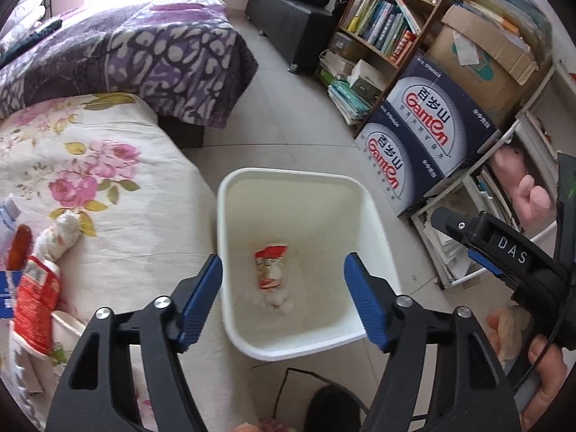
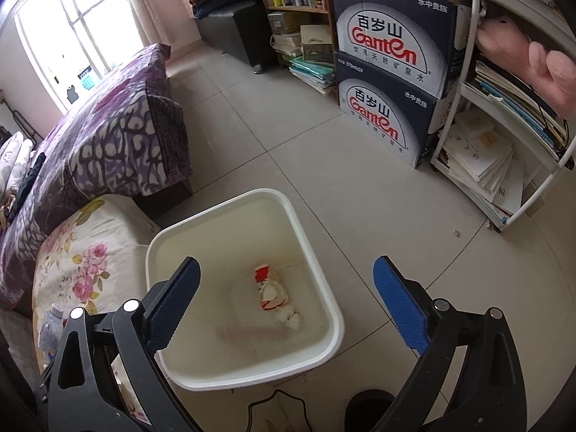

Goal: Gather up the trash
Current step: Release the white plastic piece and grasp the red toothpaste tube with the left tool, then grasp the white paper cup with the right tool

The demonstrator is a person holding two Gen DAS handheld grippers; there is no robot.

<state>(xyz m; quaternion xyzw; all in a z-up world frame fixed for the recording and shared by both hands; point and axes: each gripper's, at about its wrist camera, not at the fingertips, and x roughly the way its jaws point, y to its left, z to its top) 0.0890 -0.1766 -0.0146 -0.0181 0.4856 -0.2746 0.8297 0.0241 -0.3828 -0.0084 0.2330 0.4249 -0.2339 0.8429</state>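
A white bin (image 1: 374, 223) stands on the tiled floor beside the floral bed; it also shows in the right wrist view (image 2: 316, 252). Inside lies a red-and-white wrapper (image 1: 270, 265) with crumpled white tissue (image 1: 277, 300); the right wrist view shows the wrapper (image 2: 268, 288) and tissue (image 2: 289, 318) too. My left gripper (image 1: 282, 280) is open and empty above the bin. My right gripper (image 2: 286, 297) is open and empty above the bin. On the bed lie a red wrapper (image 1: 34, 302), a tissue wad (image 1: 59, 237) and a plastic bottle (image 1: 9, 212).
A purple-covered bed (image 1: 144, 46) lies behind. Stacked Ganten water boxes (image 2: 392, 82), a bookshelf (image 1: 385, 18) and a white rack of papers (image 2: 504, 136) line the right side. A dark round object (image 1: 331, 406) and a cable (image 2: 273, 406) lie by the bin.
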